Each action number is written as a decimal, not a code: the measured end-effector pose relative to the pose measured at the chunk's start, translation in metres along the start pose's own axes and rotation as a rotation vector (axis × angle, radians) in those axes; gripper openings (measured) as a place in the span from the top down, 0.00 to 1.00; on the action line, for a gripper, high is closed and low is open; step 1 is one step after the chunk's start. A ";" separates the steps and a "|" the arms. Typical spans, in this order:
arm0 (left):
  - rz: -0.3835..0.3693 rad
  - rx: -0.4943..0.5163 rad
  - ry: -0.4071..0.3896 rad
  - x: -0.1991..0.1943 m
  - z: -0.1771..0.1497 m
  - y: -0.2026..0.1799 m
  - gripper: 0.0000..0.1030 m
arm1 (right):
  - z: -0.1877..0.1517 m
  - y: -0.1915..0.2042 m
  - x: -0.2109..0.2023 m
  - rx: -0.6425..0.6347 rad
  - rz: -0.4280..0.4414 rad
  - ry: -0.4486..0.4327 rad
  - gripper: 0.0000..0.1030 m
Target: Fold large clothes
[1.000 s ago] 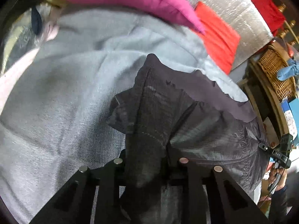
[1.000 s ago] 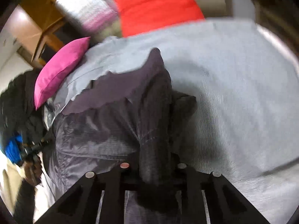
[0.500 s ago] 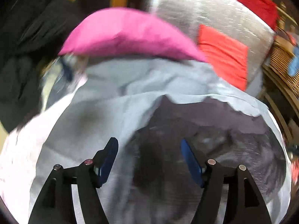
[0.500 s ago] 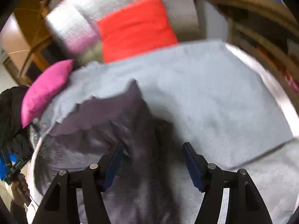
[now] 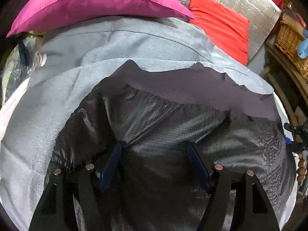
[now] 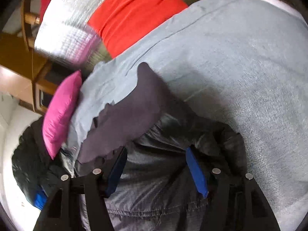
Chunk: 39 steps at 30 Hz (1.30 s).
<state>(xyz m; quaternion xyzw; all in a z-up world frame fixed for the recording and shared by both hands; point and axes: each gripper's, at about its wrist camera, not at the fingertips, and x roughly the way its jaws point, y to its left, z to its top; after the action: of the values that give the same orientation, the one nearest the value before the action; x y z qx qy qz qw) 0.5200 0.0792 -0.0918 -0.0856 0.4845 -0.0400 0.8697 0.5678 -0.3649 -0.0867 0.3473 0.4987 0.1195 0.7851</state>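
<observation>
No readable writing or brand showing anywhere. Dark jacket [image 5: 163,130] lying flat on grey blanket [image 5: 48,115], shiny ripstop-grid shell, matte ribbed hem band [image 5: 202,88] running along its far side, stitched seam showing near right camera. Left tongs [image 5: 154,152] hanging spread above jacket, blue pads [image 5: 111,163] pinching nothing, jaws having just been opening. Right tongs [image 6: 156,157] likewise spread over jacket, holding nothing, just released. Blanket knit-textured, softly creased. Magenta pillow [image 5: 92,2] and red cushion [image 5: 219,23] resting at blanket's far edge; quilted silver padding [image 5: 250,5] standing behind; wicker basket [image 5: 290,44] sitting beyond right edge.
</observation>
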 end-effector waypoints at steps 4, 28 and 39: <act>0.040 0.016 -0.033 -0.025 -0.008 -0.006 0.30 | -0.007 0.011 -0.009 -0.044 -0.050 -0.020 0.34; 0.189 -0.034 -0.154 -0.199 -0.192 -0.002 0.20 | -0.374 0.020 -0.151 -0.261 -0.067 -0.109 0.19; 0.171 -0.035 -0.159 -0.216 -0.212 -0.004 0.19 | -0.391 0.025 -0.173 -0.280 -0.025 -0.144 0.19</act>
<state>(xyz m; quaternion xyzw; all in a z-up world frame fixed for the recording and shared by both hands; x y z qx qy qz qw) 0.2259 0.0850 -0.0204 -0.0618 0.4200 0.0497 0.9040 0.1510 -0.2726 -0.0514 0.2359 0.4238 0.1527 0.8610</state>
